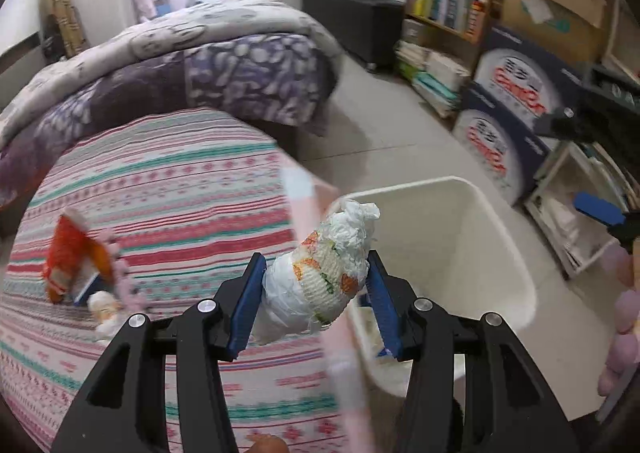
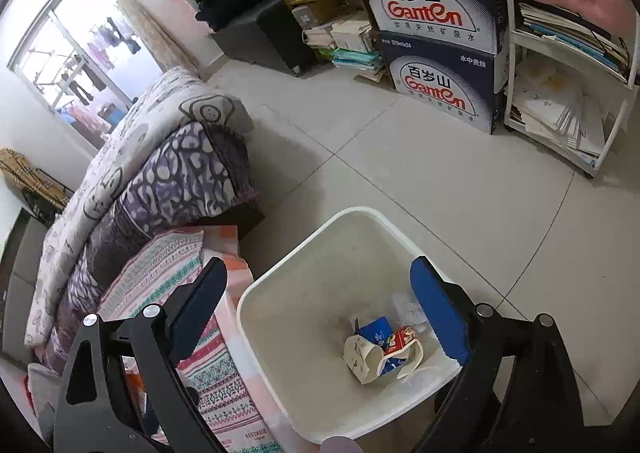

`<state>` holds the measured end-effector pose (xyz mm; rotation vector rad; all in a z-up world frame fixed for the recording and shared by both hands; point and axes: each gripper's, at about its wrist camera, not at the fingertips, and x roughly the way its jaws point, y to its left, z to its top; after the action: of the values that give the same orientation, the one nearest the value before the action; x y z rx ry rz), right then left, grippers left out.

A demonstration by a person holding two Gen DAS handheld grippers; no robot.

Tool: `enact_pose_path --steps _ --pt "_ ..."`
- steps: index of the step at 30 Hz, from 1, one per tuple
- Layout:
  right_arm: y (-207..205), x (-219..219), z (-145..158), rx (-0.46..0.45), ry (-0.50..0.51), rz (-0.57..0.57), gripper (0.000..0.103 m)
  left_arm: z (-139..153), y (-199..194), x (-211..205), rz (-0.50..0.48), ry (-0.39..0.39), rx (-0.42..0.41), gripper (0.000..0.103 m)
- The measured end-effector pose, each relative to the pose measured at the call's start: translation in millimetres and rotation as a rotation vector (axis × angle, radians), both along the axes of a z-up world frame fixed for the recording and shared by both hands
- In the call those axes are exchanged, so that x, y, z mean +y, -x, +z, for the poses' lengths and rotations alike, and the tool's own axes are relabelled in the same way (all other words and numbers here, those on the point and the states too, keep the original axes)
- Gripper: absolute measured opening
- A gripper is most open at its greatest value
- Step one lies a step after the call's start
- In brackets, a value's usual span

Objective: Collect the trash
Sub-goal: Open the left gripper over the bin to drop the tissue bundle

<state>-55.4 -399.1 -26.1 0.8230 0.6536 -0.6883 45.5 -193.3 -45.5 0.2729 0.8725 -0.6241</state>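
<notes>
Left claw (image 1: 316,289): I have it clamped on a rolled diaper (image 1: 320,277), held over the bed's (image 1: 160,189) edge, just beside the bin (image 1: 452,189).
Right claw (image 2: 320,309): wide open, empty, over the bin (image 2: 260,305).
Risk: letting go early drops it on the bedding.
Unclear: wrappers (image 1: 76,261) blurred.

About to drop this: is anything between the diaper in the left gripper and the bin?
Nothing visible. The rolled diaper is clamped in the left gripper right beside the white bin, whose mouth is open. The right gripper hangs open above it, holding nothing.
</notes>
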Motion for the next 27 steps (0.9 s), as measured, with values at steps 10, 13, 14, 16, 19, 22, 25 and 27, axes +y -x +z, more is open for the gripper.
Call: enact_pose_path --steps 10,13,14,16,19,22,25,27 --pt "8 -11 5 -0.04 -0.043 -0.012 0.092 -8 7 -28 -0.145 0.115 0.209 0.062" --pt "6 -8 5 -0.038 -0.039 -0.002 0.092 -10 6 -25 -0.161 0.146 0.247 0.07" --pt "5 -7 5 -0.037 -0.039 0.001 0.092 -10 5 -24 -0.159 0.149 0.246 0.071" --pt "2 -3 5 -0.032 -0.034 0.009 0.092 -9 3 -19 -0.154 0.158 0.25 0.073" --pt "-4 4 4 -0.016 -0.02 0.031 0.093 -7 -1 -10 -0.124 0.141 0.235 0.073" --pt "-13 13 3 0.011 -0.002 0.066 0.095 -7 -6 2 -0.093 0.11 0.214 0.074" --pt "-24 25 2 0.048 0.029 0.109 0.095 -10 -12 16 -0.039 0.056 0.18 0.074" --pt "-29 33 2 0.069 0.053 0.134 0.096 -13 -17 29 0.006 0.021 0.159 0.074"
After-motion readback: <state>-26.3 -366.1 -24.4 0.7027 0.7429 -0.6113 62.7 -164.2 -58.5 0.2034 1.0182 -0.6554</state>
